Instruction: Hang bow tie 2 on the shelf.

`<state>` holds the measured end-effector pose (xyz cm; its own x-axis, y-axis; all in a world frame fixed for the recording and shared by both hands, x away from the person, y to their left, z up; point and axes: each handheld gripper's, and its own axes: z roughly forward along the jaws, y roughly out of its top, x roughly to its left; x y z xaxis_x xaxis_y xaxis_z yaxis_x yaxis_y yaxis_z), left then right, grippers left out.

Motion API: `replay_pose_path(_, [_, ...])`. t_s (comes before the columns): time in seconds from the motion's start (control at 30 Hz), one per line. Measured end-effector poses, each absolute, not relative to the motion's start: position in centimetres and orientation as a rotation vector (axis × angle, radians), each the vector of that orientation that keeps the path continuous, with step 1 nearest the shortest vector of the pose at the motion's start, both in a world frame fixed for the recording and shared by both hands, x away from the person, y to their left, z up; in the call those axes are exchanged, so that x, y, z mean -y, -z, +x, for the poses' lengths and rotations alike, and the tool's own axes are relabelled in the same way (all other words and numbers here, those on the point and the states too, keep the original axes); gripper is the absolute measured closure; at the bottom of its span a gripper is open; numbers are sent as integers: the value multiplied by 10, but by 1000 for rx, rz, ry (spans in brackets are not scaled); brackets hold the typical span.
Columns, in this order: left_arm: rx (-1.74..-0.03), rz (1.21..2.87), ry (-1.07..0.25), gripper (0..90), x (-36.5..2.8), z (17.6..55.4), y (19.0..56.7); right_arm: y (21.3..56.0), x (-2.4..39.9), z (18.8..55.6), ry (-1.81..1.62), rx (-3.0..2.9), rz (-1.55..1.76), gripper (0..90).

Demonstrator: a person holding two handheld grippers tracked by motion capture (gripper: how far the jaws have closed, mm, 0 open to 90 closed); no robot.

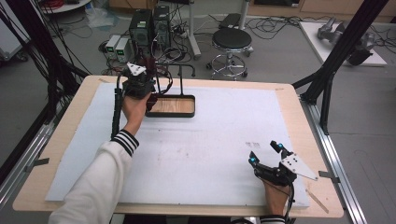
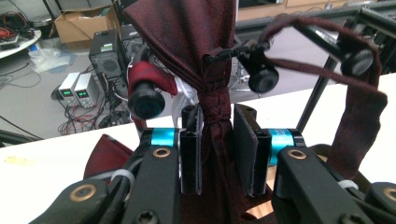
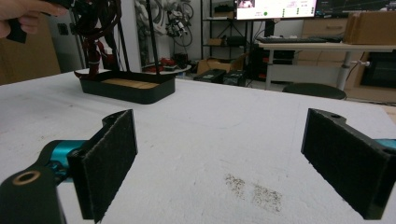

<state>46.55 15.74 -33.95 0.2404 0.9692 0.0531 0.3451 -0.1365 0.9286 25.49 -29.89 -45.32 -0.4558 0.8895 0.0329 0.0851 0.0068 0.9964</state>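
A dark red tie [image 2: 187,37] hangs bunched over the black pegs of a rack [image 2: 261,77] that stands in a black tray with a wooden floor [image 1: 170,113] at the back left of the table. My left gripper [image 2: 217,140] is raised at that rack. Its jaws stand close together with the tie's gathered neck between the pads, which lie against the cloth on both sides. In the high view the left gripper [image 1: 139,83] sits just left of the tray. My right gripper [image 1: 266,151] rests low over the white mat near the front right, wide open [image 3: 219,158], with nothing between its pads.
A white mat [image 1: 210,140] covers most of the wooden table. The tray [image 3: 126,91] and the hung tie lie far ahead of the right gripper. Behind the table are a black stool [image 1: 231,39], computer cases [image 1: 149,28] and loose cables. A black frame leg [image 1: 327,88] stands at the right edge.
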Motion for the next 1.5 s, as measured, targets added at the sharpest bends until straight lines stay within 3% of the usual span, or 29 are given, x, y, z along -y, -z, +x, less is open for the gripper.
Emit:
replay_pose_path(0.27, [-1225, 1657, -872, 568, -161, 461, 342, 453, 299, 255, -1521, -1609, 1016, 97])
replay_pose_path(0.9, [-1100, 1634, -738, 325, -174, 446, 340, 453, 299, 255, -1516, -1610, 1009, 97])
replay_pose_path(1.3, [-901, 1676, -617, 188, -200, 414, 336, 454, 299, 253, -1528, -1605, 1006, 97])
replay_pose_path(1.5, [-708, 1680, -550, 177, -221, 382, 345, 454, 299, 253, -1525, -1606, 1004, 97])
